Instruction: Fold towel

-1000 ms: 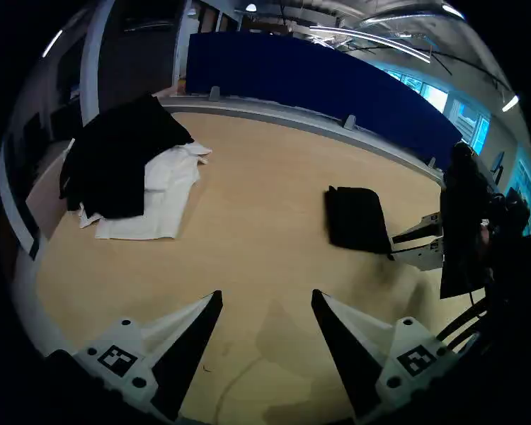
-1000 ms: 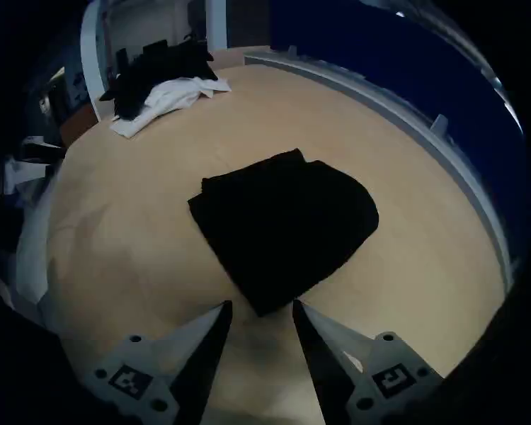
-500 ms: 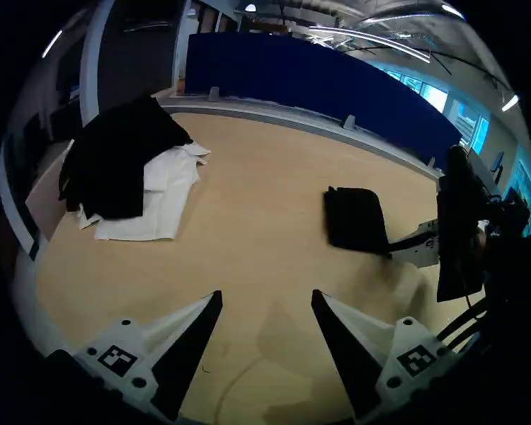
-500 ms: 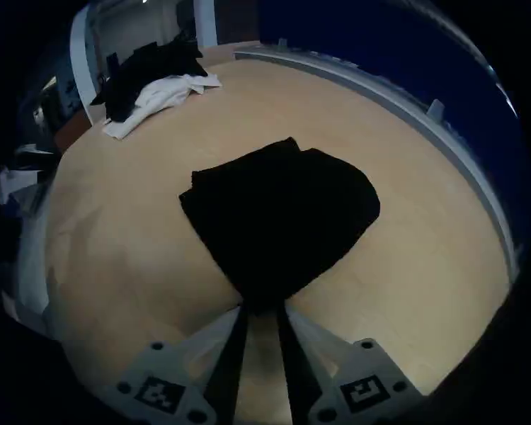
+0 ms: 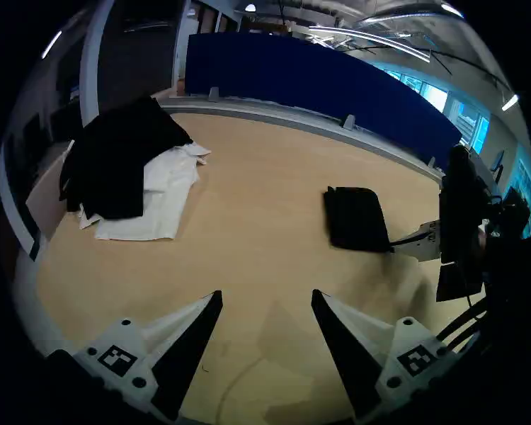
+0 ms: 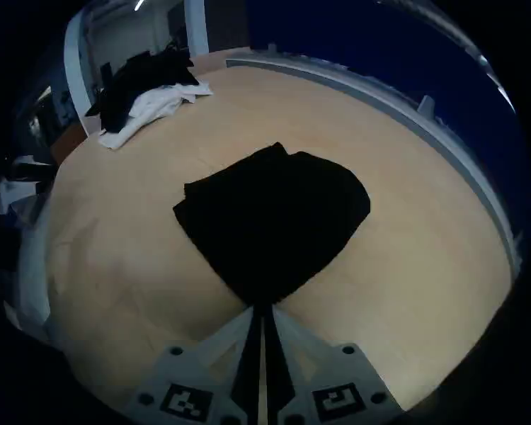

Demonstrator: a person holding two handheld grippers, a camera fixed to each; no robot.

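Right gripper view: right claw (image 6: pixel 263 309) pinches towel (image 6: pixel 272 219), wooden table (image 6: pixel 421 283); left claw (image 5: pixel 265 292) gapes empty.

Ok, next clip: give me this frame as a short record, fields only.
surface: wooden table
task item: black towel, folded, lying flat
right gripper: shut on the towel's near corner
left gripper: open, over bare table, holding nothing
other: pile of black and white cloth at the far corner
backdrop: blue partition

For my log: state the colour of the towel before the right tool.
The towel is plain black, clearest in right gripper view.
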